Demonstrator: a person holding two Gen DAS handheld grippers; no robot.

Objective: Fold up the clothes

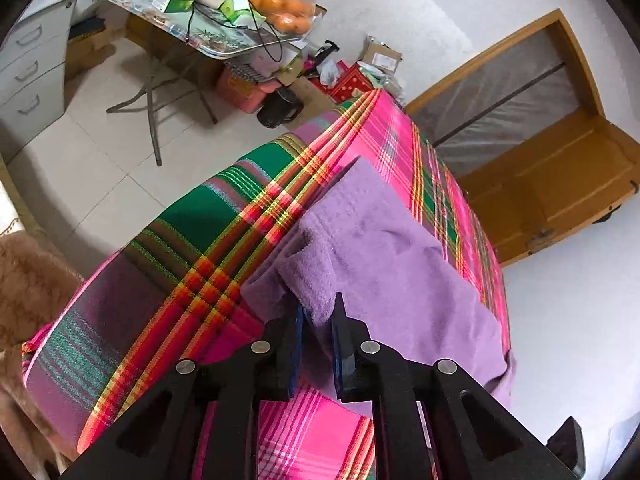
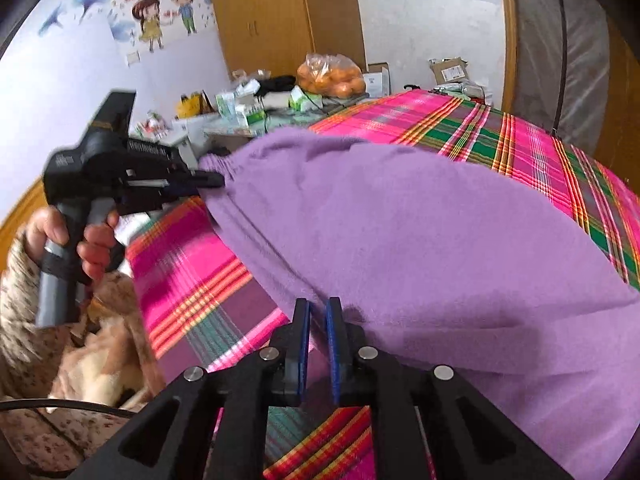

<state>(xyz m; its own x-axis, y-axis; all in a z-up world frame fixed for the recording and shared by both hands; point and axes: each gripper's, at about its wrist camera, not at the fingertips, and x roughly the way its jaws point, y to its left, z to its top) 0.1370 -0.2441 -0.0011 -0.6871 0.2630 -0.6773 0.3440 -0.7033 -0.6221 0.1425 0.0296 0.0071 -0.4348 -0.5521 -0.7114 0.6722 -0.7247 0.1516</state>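
Note:
A purple fleece garment [image 1: 400, 264] lies over a bed covered in a pink and green plaid sheet [image 1: 180, 260]. My left gripper [image 1: 319, 304] is shut on a bunched edge of the purple garment near its waistband. In the right wrist view the garment [image 2: 420, 240] billows across the sheet [image 2: 500, 140]. There the left gripper [image 2: 212, 180], held by a person's hand [image 2: 92, 240], pinches the garment's far left corner. My right gripper [image 2: 318, 302] is closed to a narrow gap on the garment's near edge.
A folding table [image 1: 208, 32] with boxes and a bag of oranges [image 1: 284, 4] stands beyond the bed. Grey drawers [image 1: 28, 72] are at the left, boxes [image 1: 280, 88] on the floor, a wooden door [image 1: 560, 184] at the right. Tan fuzzy fabric [image 2: 104, 360] lies beside the bed.

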